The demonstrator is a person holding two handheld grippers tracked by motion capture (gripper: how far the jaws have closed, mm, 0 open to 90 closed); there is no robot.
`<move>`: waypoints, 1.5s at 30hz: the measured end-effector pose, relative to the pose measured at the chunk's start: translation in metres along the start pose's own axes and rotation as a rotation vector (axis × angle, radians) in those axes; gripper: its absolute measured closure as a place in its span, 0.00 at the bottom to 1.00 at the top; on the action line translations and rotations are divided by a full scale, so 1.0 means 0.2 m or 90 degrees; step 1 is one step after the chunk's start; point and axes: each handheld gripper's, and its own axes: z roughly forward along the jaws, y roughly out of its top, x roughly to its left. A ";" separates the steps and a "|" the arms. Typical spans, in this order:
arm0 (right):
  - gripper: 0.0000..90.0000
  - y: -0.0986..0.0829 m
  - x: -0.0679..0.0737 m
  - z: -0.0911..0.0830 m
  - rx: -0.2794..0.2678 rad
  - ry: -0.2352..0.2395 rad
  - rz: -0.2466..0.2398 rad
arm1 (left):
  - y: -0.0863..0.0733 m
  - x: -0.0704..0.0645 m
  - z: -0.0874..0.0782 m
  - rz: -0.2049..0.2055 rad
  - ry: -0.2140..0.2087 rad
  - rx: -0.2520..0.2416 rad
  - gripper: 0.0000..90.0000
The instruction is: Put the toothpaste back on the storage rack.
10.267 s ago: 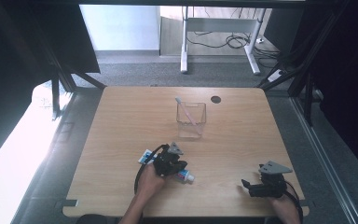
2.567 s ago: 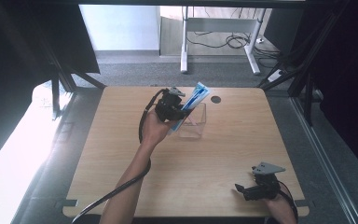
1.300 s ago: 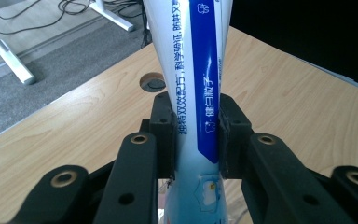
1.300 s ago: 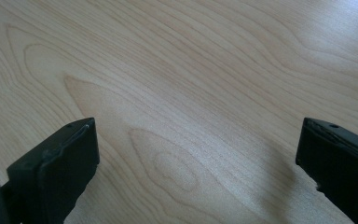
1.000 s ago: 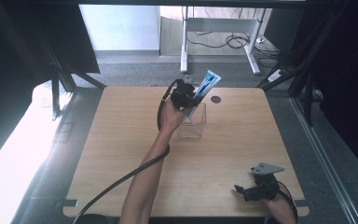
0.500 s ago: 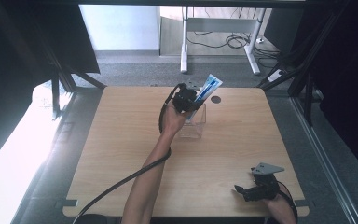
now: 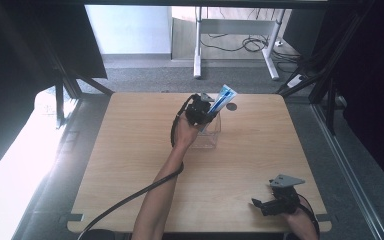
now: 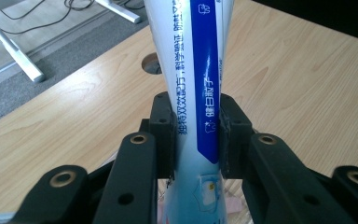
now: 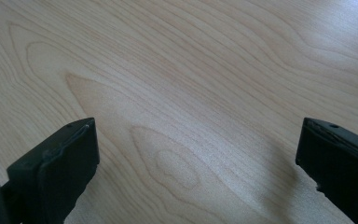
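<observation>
My left gripper (image 7: pixel 203 112) is shut on a blue and white toothpaste tube (image 7: pixel 222 100), held tilted over a clear plastic box (image 7: pixel 209 135) at the far middle of the wooden table (image 7: pixel 130 150). Seen from the left gripper view, the tube (image 8: pixel 200 79) is pinched between both black pads, its lower end pointing down toward the box. The left gripper (image 8: pixel 196 133) is closed tight on it. My right gripper (image 7: pixel 260 205) rests low near the table's front right edge. Its jaws stand wide apart over bare wood in the right gripper view, and the right gripper (image 9: pixel 196 154) holds nothing.
A round cable hole (image 7: pixel 231 106) lies in the table just beyond the box. The left gripper's black cable (image 7: pixel 130 197) trails across the table's front half. White desk legs (image 7: pixel 198 45) stand on the floor behind the table.
My left gripper carried the tube from the front of the table up to the box, then lowered and tilted it slightly over the box. The right gripper stayed put.
</observation>
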 end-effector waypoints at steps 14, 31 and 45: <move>0.00 0.00 0.00 0.00 -0.001 -0.001 -0.003 | -0.04 0.00 0.01 0.003 -0.016 0.011 0.79; 0.00 0.00 0.00 0.00 -0.001 -0.003 -0.005 | -0.06 0.00 -0.01 0.015 -0.021 0.026 0.78; 0.00 0.00 0.00 0.00 0.002 -0.002 -0.004 | -0.09 -0.01 -0.03 0.024 -0.017 0.038 0.78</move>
